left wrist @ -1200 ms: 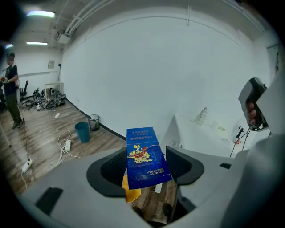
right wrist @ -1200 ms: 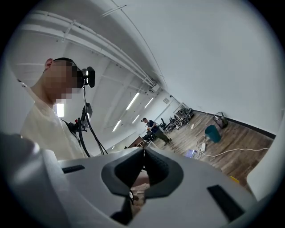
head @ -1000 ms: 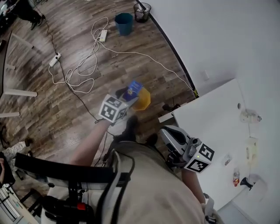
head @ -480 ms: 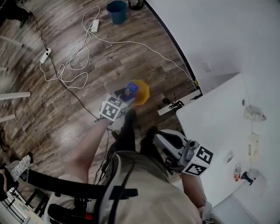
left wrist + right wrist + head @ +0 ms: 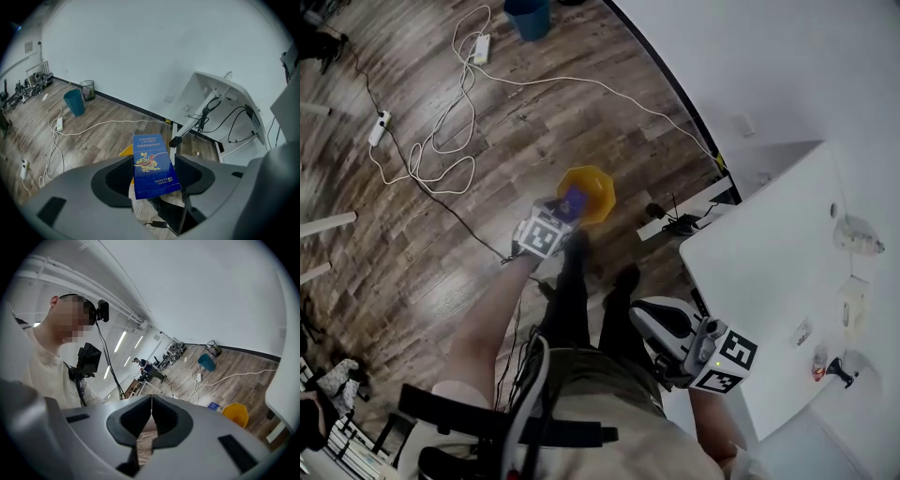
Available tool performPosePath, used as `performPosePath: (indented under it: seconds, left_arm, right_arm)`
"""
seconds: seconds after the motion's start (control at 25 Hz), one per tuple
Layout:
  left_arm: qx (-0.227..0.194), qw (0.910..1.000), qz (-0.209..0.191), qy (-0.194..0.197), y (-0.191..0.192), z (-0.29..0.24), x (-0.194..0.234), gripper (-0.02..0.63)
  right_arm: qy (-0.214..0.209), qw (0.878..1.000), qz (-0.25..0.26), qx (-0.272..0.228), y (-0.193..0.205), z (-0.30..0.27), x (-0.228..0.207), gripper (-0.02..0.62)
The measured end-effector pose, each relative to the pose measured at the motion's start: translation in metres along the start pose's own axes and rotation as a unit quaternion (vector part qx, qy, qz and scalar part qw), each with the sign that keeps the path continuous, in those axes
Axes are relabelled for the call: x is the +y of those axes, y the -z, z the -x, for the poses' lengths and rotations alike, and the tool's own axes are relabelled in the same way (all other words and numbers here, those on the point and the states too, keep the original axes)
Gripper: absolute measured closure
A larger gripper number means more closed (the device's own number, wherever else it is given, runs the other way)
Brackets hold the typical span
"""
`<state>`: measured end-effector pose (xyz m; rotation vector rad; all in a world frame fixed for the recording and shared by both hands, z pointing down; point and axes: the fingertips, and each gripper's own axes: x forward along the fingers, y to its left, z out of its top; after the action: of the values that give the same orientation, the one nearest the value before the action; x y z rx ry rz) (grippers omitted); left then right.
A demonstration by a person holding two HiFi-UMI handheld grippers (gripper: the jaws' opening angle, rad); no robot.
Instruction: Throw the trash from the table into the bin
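- Over the bin [image 5: 592, 187] on the floor, my left gripper [image 5: 565, 210] points steeply down with a blue box [image 5: 153, 166] clamped between its jaws. They stand wide because the box is wide.
- From the head view, the box sits above the bin's near rim rather than its middle. I judge the drop is not yet safe, so I'd carry the box a little further out over the opening first.
- The box sticks well out past the jaws and tilts, so I'd lower it close to the opening before letting go. A flat carton released high can catch the rim and skid onto the floor.
- I'd open the jaws fully in one go, so that neither pad drags a side and flips the box.
- The person's legs [image 5: 572, 281] stand just beside the bin, and cables [image 5: 441, 159] trail across the floor further off. The bin looks light, so I'd take care not to knock it with the gripper.
- My right gripper [image 5: 151, 416] is empty, its jaws pressed together. It hangs near the corner of the bench [image 5: 769, 272] and has no part in this drop.
- A few small things [image 5: 853, 232] lie along the bench's far edge, too small to name, so more trips likely follow.
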<state>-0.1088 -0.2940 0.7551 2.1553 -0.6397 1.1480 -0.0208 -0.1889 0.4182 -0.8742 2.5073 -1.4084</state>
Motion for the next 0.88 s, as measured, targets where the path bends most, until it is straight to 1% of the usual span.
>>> performPosePath:
  seconds: [0.12,0.28,0.4,0.64,0.76,0.88]
  left_arm:
    - [0.03,0.9995,-0.009,0.003,0.011,-0.03,0.008,0.324]
    - [0.062,0.9975,-0.034,-0.001,0.025,-0.073,0.022,0.324]
    - [0.089,0.9949,-0.045,0.01,0.04,-0.1,0.024,0.324]
    - [0.118,0.9905,-0.069,0.013,0.056,-0.147,0.034,0.323]
    - [0.139,0.9866,-0.085,0.012,0.07,-0.165,0.039,0.322]
    - [0.151,0.984,-0.094,0.014,0.076,-0.179,0.046,0.322]
  right_arm:
    - [0.015,1.0,-0.012,0.003,0.007,0.002,-0.019,0.578]
    - [0.028,0.999,-0.027,0.003,0.014,0.001,-0.043,0.578]
    - [0.032,0.999,-0.038,0.006,0.018,-0.002,-0.061,0.578]
    - [0.037,0.998,-0.059,0.009,0.032,-0.007,-0.09,0.578]
    - [0.042,0.996,-0.072,0.014,0.042,-0.007,-0.1,0.578]
    - [0.047,0.995,-0.082,0.016,0.049,-0.008,-0.11,0.578]
